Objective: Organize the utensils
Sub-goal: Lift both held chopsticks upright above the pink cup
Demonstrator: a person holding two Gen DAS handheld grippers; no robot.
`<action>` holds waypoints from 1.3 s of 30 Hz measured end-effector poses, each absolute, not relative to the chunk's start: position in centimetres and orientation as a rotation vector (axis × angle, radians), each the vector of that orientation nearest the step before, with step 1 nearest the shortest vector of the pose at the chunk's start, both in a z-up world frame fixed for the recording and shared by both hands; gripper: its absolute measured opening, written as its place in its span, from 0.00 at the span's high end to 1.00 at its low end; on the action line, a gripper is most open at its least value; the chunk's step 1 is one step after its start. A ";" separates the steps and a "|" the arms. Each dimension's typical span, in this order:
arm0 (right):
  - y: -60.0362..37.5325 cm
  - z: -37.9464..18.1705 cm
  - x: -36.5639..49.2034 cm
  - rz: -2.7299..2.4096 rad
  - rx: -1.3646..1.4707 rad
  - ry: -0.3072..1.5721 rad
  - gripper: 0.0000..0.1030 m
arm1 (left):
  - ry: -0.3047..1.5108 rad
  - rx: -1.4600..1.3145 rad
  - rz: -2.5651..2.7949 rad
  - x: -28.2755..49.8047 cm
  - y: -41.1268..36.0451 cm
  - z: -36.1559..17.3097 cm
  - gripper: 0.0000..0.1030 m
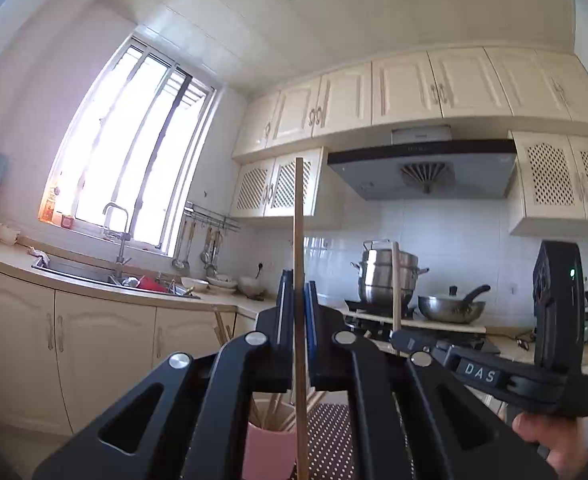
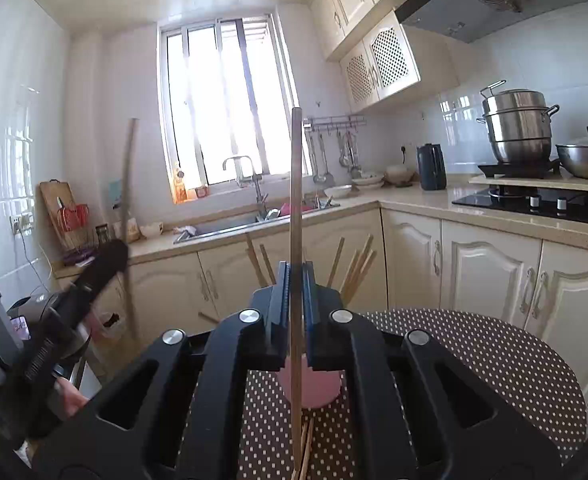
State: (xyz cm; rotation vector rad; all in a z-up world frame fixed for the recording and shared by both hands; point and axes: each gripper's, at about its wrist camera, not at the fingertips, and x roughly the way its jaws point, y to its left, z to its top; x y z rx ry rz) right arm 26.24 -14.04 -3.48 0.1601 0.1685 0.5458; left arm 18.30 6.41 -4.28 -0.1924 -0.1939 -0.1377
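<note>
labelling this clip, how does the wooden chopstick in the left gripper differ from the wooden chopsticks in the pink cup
The wooden chopstick in the left gripper stands upright, alone, pinched between shut jaws; the wooden chopsticks in the pink cup lean outward at angles, bunched, held by nothing. Both are plain light wood sticks.

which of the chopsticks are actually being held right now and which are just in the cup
Two are held upright, one clamped in the left gripper, one in the right gripper. The other chopsticks stand loose in the pink cup, leaning outward.
</note>
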 end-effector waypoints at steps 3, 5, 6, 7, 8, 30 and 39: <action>-13.3 -3.1 27.3 0.551 0.178 0.144 0.94 | -0.235 -0.236 -0.111 18.9 8.6 -3.2 0.95; -12.8 -3.0 28.0 0.553 0.183 0.134 0.94 | -0.253 -0.279 -0.108 19.5 10.1 -2.9 0.95; -12.5 -3.0 28.4 0.554 0.187 0.129 0.94 | -0.261 -0.298 -0.096 20.0 10.7 -2.9 0.95; -12.2 -3.1 28.9 0.556 0.189 0.130 0.94 | -0.262 -0.312 -0.096 20.5 11.2 -3.0 0.95; -12.0 -3.1 29.3 0.556 0.194 0.124 0.94 | -0.254 -0.323 -0.087 21.2 11.7 -3.2 0.95; -9.0 -3.3 34.3 0.539 0.181 0.017 0.94 | -0.202 -0.384 -0.117 34.1 11.4 -7.1 0.95; -8.5 -4.6 35.4 0.547 0.170 0.053 0.94 | -0.195 -0.369 -0.138 35.8 10.5 -7.7 0.95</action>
